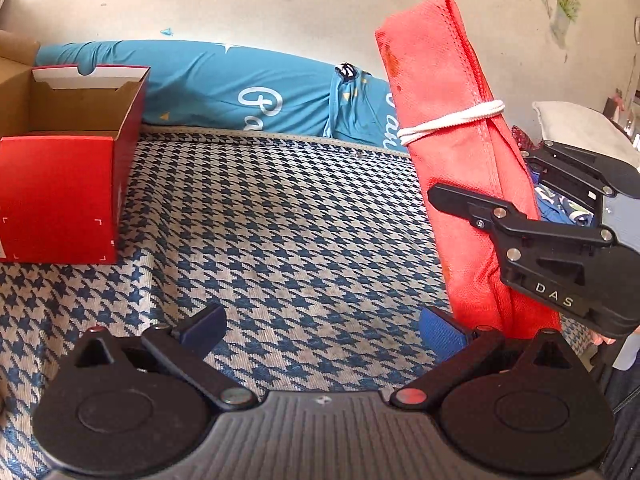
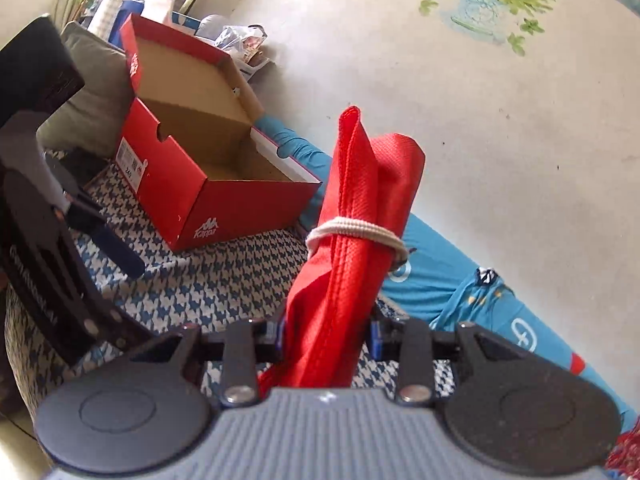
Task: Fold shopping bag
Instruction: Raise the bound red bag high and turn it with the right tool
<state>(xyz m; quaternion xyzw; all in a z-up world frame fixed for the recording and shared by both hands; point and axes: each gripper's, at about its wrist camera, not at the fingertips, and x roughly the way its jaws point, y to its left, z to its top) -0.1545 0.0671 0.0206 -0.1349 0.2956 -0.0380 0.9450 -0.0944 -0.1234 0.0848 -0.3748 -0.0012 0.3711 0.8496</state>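
Red fabric of the shopping bag (image 2: 352, 240) is already rolled and cinched by a white elastic loop (image 2: 356, 232), clamped upright between the right gripper (image 2: 328, 332) fingers, while the left gripper (image 1: 320, 328) gapes empty; only stowing, perhaps in the shoebox (image 2: 224, 184), seems left.

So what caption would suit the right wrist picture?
Right gripper holds the rolled, cord-tied red bag near an open shoebox.
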